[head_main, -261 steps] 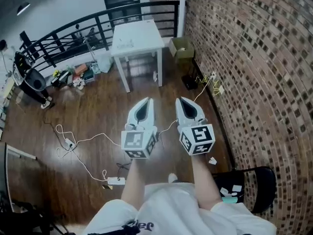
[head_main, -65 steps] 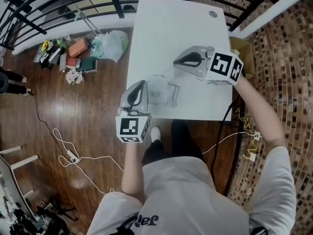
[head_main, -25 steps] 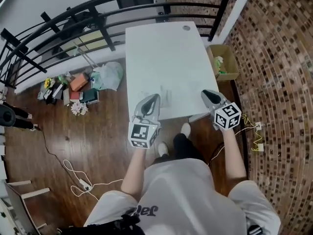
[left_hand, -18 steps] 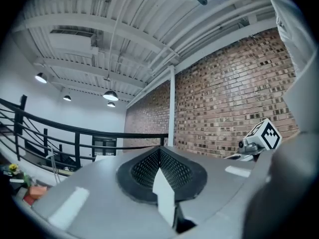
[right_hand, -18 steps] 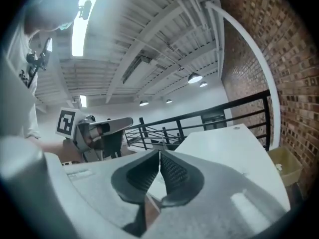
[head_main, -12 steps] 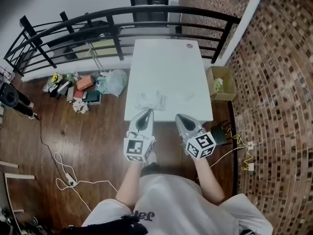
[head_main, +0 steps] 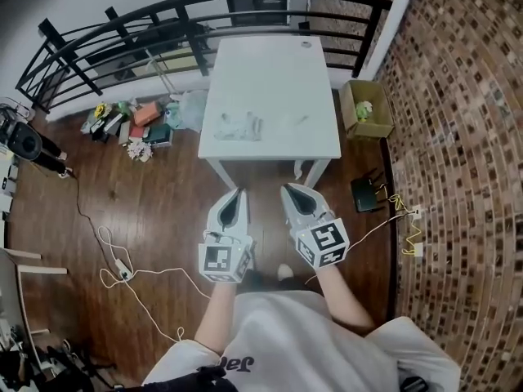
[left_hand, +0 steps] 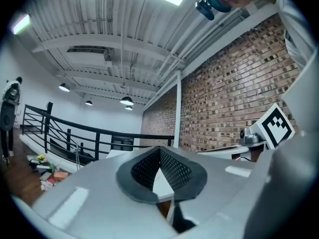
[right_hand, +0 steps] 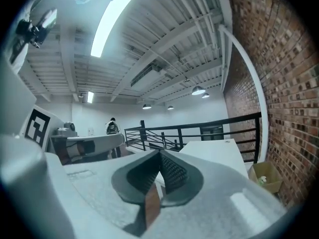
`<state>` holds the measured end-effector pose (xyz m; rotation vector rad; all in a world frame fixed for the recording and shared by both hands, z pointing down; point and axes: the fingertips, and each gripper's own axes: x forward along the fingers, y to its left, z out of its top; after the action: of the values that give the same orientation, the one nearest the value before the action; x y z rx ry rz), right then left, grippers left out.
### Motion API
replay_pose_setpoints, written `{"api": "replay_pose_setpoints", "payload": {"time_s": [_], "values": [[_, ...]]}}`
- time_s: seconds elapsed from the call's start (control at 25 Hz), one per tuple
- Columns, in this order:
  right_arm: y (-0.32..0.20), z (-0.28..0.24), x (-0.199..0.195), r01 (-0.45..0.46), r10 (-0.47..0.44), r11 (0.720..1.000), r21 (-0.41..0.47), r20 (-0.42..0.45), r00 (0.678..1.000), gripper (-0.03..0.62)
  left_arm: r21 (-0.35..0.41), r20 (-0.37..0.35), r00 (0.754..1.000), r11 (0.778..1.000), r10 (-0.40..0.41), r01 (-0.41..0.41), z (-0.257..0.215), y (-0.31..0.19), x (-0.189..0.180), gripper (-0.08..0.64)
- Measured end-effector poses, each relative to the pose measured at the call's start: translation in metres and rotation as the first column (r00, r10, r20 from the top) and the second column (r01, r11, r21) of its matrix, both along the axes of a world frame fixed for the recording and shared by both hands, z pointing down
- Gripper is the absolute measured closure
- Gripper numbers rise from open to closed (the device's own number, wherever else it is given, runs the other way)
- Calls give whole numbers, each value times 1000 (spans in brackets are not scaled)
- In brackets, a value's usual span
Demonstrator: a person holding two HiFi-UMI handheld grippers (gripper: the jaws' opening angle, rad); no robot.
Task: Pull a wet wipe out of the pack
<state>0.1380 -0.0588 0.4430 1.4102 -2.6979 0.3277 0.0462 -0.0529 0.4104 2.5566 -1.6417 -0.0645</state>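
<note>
The wet wipe pack (head_main: 239,126), clear and crumpled, lies on the white table (head_main: 270,72) near its left front part. A small white piece (head_main: 296,121) lies to the right of it. Both grippers hang side by side over the wooden floor, well short of the table's front edge. My left gripper (head_main: 237,193) has its jaws together with nothing between them, as its own view also shows (left_hand: 160,151). My right gripper (head_main: 288,189) is likewise shut and empty (right_hand: 160,156). Both point towards the table.
A black railing (head_main: 163,15) runs behind the table. A cardboard box (head_main: 365,110) stands by the brick wall (head_main: 466,137) on the right. Bags and clutter (head_main: 131,125) lie left of the table. Cables and a power strip (head_main: 122,265) cross the floor, and a black device (head_main: 365,194) sits at right.
Both grippers have drawn back from the table's front edge and now hang over the floor. The pack has stayed on the table.
</note>
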Motion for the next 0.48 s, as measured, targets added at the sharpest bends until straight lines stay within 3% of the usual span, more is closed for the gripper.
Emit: {"api": "replay_pose_setpoints", "payload": {"time_s": [0.24,0.48], "values": [[8,-46,-12,6,1,992,127,-53,999,600,95,13,1000,995,-20,19,-43,12,-19,545],[26,-62,-35,-5,11,987,158,-36,999,600,104,31,999,994,-35,32,-50,32,-55,545]]}}
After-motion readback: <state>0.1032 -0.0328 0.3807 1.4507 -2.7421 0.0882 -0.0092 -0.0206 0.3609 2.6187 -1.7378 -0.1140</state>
